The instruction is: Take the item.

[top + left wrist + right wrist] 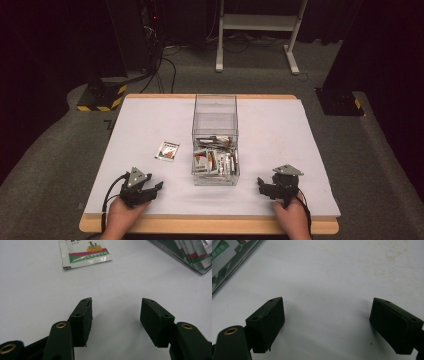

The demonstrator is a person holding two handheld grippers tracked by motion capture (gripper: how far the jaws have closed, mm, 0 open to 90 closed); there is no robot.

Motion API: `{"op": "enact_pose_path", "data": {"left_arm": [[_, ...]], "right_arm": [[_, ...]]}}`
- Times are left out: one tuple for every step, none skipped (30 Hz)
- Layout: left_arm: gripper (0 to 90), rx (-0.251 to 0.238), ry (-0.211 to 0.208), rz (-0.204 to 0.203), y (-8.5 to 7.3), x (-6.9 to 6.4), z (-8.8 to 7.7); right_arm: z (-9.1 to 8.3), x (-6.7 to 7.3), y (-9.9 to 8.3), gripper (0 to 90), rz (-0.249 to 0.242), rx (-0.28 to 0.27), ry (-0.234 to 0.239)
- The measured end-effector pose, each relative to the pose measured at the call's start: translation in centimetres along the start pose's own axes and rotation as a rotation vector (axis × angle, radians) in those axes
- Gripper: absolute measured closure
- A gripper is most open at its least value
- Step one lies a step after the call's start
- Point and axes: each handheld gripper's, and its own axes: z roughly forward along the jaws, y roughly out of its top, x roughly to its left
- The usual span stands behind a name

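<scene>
At the moment of inspection the left gripper [158, 188] rested low over the near-left part of the white table [280, 125], held in the person's left hand [125, 216]. Its jaws stood apart with nothing between them, bare table surface showing in the gap in the left gripper view [116, 315]. A single sachet [167, 150] lay flat on the table ahead of that gripper, apart from it and just to the left of the clear box [215, 142]; the left gripper view showed the sachet [85, 252] as white with a red and green band and a yellow picture (its print was too small to read). The clear box stood upright near the middle of the table, and a number of similar sachets [216, 159] lay inside its near end, some leaning against one another. A corner of the box with its sachets was seen at the upper right of the left gripper view [192, 257] and at the upper left of the right gripper view [229, 262]. The right gripper [261, 184], held in the right hand [292, 220], sat over the near-right part of the table, to the right of the box and apart from it. Its jaws were likewise spread wide, with only bare table between them [327, 322].
</scene>
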Motion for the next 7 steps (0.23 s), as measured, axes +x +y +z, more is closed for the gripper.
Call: {"op": "enact_pose_path", "data": {"left_arm": [[42.4,0.006,0.0,-0.002,0.01,0.02,0.09],[42.1,0.004,0.001,-0.005,-0.01,0.03,0.08],[42.2,0.003,0.0,-0.01,-0.04,0.04,0.08],[42.3,0.0,0.0,-0.012,-0.07,0.03,0.08],[42.4,0.0,0.001,-0.012,-0.08,0.02,0.08],[42.3,-0.001,0.003,-0.012,-0.1,-0.02,0.08],[42.3,-0.002,0.005,-0.011,-0.12,-0.05,0.08]], "right_arm": [[0.0,-0.01,0.0,12.6,0.0,0.0,0.0],[0.0,-0.01,0.0,12.7,0.0,0.0,0.0],[-0.01,-0.01,0.01,12.7,0.0,0.002,0.0],[-0.01,-0.01,0.01,12.7,0.001,0.003,0.002],[-0.01,-0.02,0.0,12.7,0.002,0.002,0.001],[-0.01,-0.02,0.01,12.7,0.001,0.003,0.002],[-0.01,-0.01,0.01,12.7,0.001,0.003,0.001]]}}
